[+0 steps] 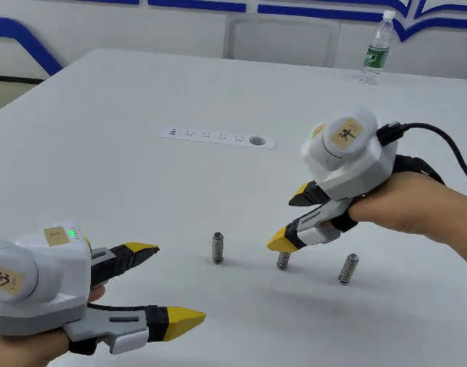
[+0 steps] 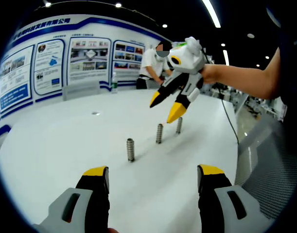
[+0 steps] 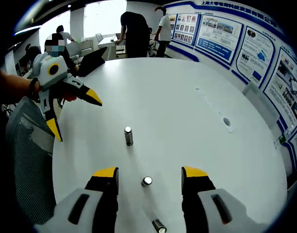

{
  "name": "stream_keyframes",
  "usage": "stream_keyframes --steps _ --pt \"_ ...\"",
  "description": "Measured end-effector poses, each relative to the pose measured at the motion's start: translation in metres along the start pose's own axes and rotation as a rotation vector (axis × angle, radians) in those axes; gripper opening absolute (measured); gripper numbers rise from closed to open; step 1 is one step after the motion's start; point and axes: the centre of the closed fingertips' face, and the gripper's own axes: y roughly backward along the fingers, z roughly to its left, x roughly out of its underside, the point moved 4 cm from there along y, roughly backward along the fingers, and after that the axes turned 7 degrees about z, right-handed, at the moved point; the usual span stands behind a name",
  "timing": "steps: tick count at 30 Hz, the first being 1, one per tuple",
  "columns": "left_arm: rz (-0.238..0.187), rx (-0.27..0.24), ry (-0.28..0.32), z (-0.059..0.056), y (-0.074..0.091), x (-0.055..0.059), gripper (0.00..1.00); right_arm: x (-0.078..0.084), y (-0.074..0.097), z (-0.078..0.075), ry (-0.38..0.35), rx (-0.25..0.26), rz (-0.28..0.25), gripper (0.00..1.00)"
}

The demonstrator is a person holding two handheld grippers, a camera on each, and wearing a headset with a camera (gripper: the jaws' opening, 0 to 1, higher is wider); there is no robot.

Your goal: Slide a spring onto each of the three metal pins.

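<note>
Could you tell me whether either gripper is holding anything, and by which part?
Nothing is held: the left gripper and the right gripper are both open and empty.

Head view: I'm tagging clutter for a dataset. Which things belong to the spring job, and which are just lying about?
Job: three coiled metal springs; yellow-tipped left gripper; yellow-tipped right gripper.
Lying about: white socket strip; clear plastic water bottle with green label.
</note>
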Motion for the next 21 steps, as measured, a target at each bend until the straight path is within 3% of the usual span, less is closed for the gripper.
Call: stream_keyframes --steps 12,21 --pt "-0.005 0.0 -0.006 -0.002 -0.002 -0.004 0.77 0.05 0.025 0.0 -0.124 0.032 -0.129 0.64" --pt "-0.007 0.006 -0.006 -0.002 -0.001 -0.005 0.78 0.082 0.036 0.013 -0.146 0.045 -0.213 0.7"
